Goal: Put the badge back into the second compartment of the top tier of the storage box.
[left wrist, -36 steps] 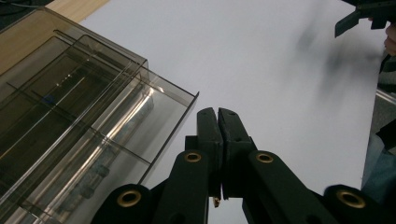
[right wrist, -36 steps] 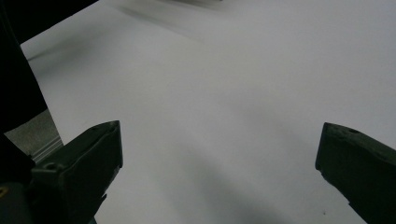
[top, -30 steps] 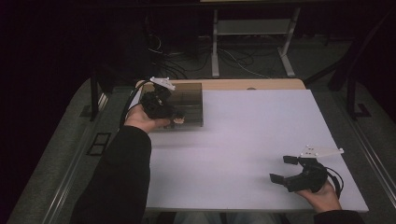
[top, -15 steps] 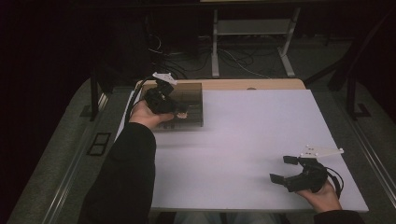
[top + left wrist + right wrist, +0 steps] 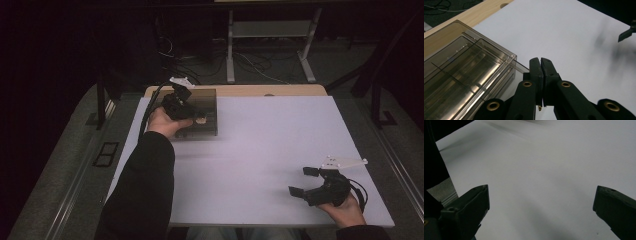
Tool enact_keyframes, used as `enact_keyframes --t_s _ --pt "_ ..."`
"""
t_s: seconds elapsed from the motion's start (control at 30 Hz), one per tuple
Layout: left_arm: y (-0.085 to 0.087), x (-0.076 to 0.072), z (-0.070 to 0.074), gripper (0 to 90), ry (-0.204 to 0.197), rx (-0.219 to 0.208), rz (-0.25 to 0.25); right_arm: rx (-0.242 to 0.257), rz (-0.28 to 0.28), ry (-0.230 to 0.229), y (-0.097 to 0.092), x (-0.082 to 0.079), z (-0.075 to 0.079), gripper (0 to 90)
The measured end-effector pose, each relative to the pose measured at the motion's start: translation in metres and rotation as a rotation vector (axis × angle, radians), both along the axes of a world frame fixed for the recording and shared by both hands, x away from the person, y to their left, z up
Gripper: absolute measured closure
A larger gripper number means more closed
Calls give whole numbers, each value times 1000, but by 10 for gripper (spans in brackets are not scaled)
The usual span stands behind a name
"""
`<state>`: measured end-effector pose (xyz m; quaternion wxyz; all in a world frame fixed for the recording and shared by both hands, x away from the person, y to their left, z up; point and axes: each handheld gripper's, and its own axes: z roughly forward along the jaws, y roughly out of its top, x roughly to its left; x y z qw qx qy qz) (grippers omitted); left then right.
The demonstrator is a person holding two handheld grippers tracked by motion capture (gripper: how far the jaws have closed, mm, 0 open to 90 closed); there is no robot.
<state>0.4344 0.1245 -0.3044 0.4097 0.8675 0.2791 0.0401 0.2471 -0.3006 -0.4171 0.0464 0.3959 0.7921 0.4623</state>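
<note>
A smoky clear plastic box (image 5: 206,111) with inner compartments (image 5: 461,75) lies at the table's far left, on the white sheet (image 5: 265,145). My left gripper (image 5: 178,100) hovers over the box's left part, held in a hand with a dark sleeve. In the left gripper view its jaws (image 5: 540,60) stand pressed together just beside the box's near corner. A thin clear edge of the box runs up to them, and I cannot tell whether it is pinched. My right gripper (image 5: 301,181) rests at the near right of the sheet, its jaws (image 5: 541,189) wide apart over bare white surface.
A strip of bare wood (image 5: 250,91) runs along the table's far edge behind the sheet. Beyond it stand a metal frame and cables (image 5: 260,55) on the dark floor. A tip of the right gripper's jaw (image 5: 626,35) shows far off in the left gripper view.
My left hand has shifted a little to the right and toward the far edge over the box. The right gripper has stayed where it was.
</note>
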Motion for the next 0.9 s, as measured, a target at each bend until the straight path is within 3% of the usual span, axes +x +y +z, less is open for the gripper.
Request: enact_keyframes --t_s 0.4,0.9 --pt "-3 7 -10 882 -16 -15 49 -1 5 -1 1 0 0 0" --pt "-6 15 -32 882 15 -38 75 -5 7 1 1 1 -1 0"
